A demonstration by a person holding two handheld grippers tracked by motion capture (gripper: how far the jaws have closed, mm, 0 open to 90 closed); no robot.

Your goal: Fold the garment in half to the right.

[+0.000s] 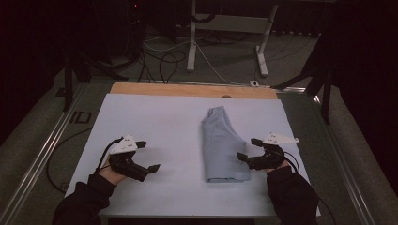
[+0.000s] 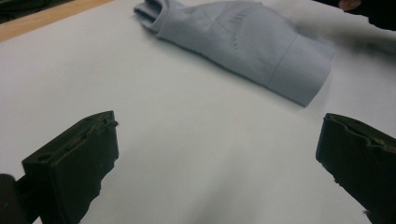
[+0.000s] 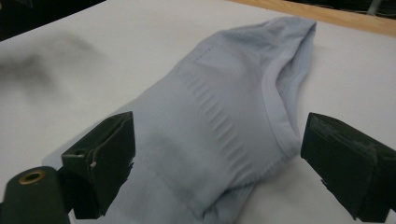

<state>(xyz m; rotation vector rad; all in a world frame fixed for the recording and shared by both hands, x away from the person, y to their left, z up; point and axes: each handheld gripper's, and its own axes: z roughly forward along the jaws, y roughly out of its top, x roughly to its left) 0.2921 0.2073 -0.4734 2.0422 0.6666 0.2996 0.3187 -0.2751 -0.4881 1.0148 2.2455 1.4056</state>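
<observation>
Two tongs rest with jaws apart on the white tabletop point(image 1: 155, 117), the right tongs point(image 1: 248, 149) straddling a folded pale-blue garment's point(image 1: 223, 145) edge as if readying a pinch, the left tongs point(image 1: 147, 156) waiting well clear.

Probably a lab, dim room, cables point(image 1: 162, 58) trailing across grey carpet point(image 1: 225, 65), white desk frame point(image 1: 230, 28), white-covered table point(image 1: 155, 117)

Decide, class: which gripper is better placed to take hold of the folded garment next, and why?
The right gripper. It sits open at the folded light-blue garment, its jaws straddling the cloth in its own view. The left gripper, also open, is over bare white sheet, well apart from it.
</observation>
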